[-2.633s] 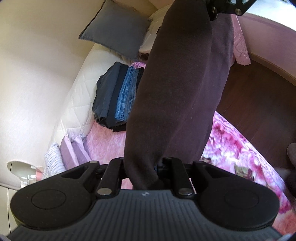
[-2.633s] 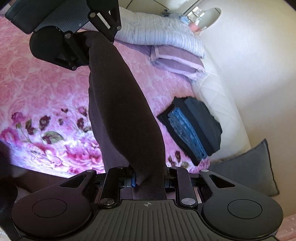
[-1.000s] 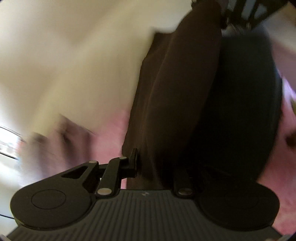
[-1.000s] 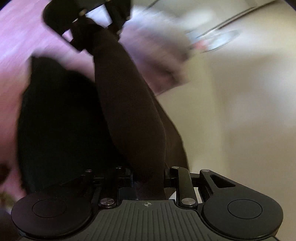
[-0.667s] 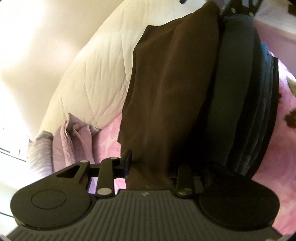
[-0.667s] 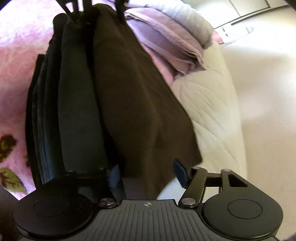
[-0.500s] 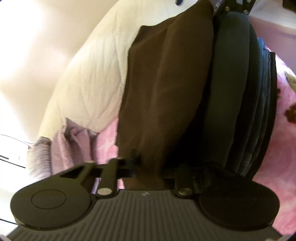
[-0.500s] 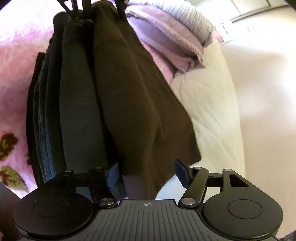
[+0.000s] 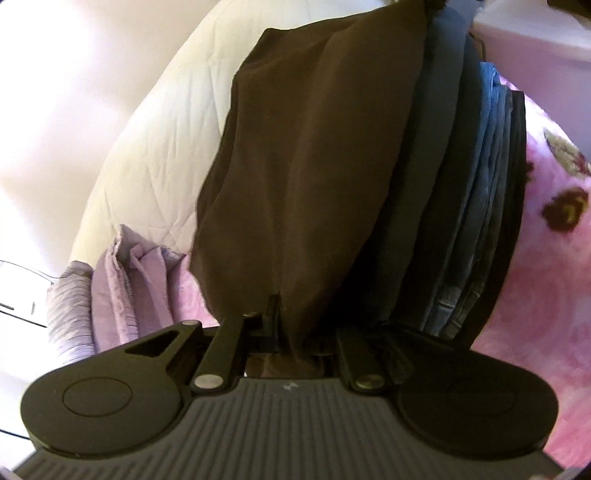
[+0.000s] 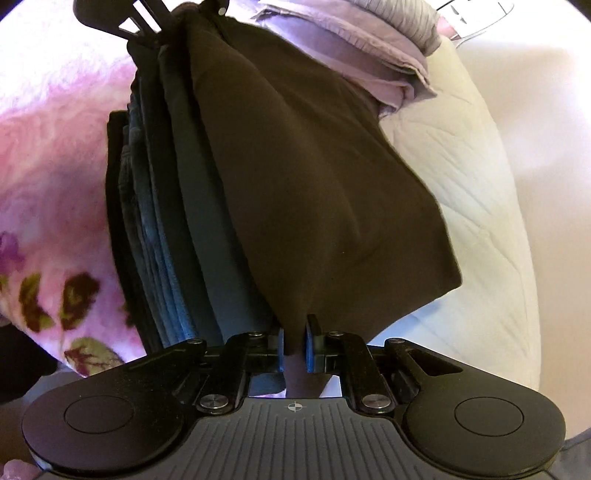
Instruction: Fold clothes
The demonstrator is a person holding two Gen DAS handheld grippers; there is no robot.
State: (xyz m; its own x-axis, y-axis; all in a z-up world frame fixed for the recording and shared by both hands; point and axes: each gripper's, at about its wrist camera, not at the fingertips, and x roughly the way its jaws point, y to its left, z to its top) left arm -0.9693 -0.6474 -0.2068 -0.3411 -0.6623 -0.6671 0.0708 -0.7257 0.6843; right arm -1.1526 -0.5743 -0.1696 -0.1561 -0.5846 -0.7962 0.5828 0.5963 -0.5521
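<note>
A folded dark brown garment (image 9: 314, 166) stretches between my two grippers, lying against the top of a stack of folded clothes (image 9: 476, 206) in dark grey, denim blue and black. My left gripper (image 9: 299, 325) is shut on the garment's near edge; only its left finger (image 9: 271, 317) shows, the other is under the cloth. In the right wrist view the brown garment (image 10: 314, 177) runs from my right gripper (image 10: 294, 332) up to the left gripper (image 10: 147, 18) at the far end. The right jaws are closing, with their blue pads pinching the cloth beside the stack (image 10: 155, 221).
The stack rests on a pink floral bedspread (image 9: 554, 258) (image 10: 48, 177). A white quilted headboard (image 9: 159, 147) (image 10: 480, 184) curves behind the garment. Lilac and grey striped pillows (image 9: 122, 280) (image 10: 369, 48) lie next to the stack.
The right jaws, spread wide around the cloth half a second ago, have closed on it. Earlier still, both grippers carried the garment over to the stack and lowered it there.
</note>
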